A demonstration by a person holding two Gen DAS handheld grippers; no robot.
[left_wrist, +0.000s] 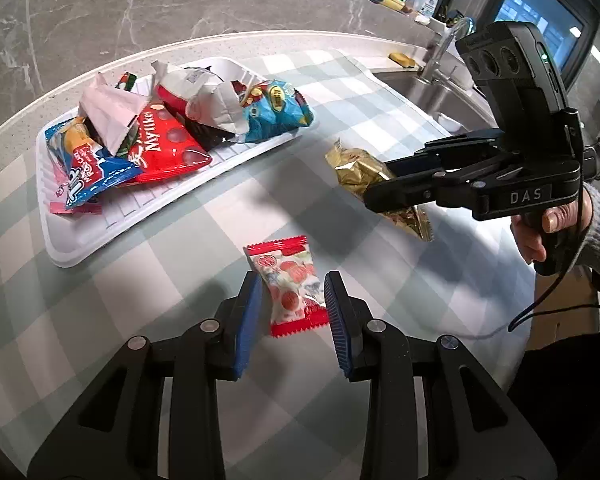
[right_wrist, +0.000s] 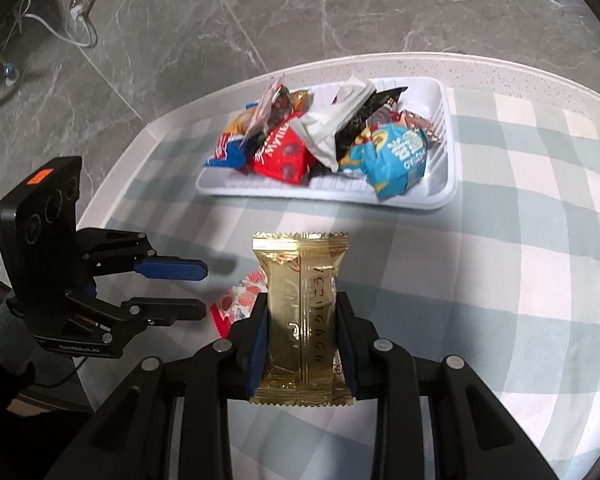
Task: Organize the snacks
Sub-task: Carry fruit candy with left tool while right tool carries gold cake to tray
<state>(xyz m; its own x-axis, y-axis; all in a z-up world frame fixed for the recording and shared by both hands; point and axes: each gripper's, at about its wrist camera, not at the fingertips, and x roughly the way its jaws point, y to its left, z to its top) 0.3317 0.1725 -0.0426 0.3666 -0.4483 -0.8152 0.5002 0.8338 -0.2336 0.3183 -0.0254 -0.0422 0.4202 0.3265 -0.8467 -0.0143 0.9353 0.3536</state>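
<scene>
Gold foil wraps the snack packet (right_wrist: 302, 316) pinched between the closed blue pads of the right claw (right_wrist: 302, 334), which holds it upright above the surface (right_wrist: 500, 280); in the left wrist view the same gold packet (left_wrist: 364, 172) sticks out past the right claw (left_wrist: 384, 188) on the right side of the scene. A checked cloth (left_wrist: 180, 260) in pale green and white covers the surface. The left claw (left_wrist: 292, 312) is spread open, its two blue pads (left_wrist: 248, 320) on either side of a small red and white candy packet (left_wrist: 290, 290) that lies flat on the cloth; the right pad looks to touch the packet's edge, the left pad sits just beside it. From the right wrist view that candy packet (right_wrist: 240, 300) lies partly hidden behind the gold one, near the left claw (right_wrist: 200, 288). Farther off, a white tray (left_wrist: 100, 240) on the cloth holds a heap of snacks: a red bag (left_wrist: 164, 148), a light blue bag (left_wrist: 276, 112), a blue packet (left_wrist: 88, 172) at the near left end and crumpled white wrappers (left_wrist: 116, 116) on top. At the far right a sink (left_wrist: 432, 92) with a tap (left_wrist: 444, 48) is set into the surface.
</scene>
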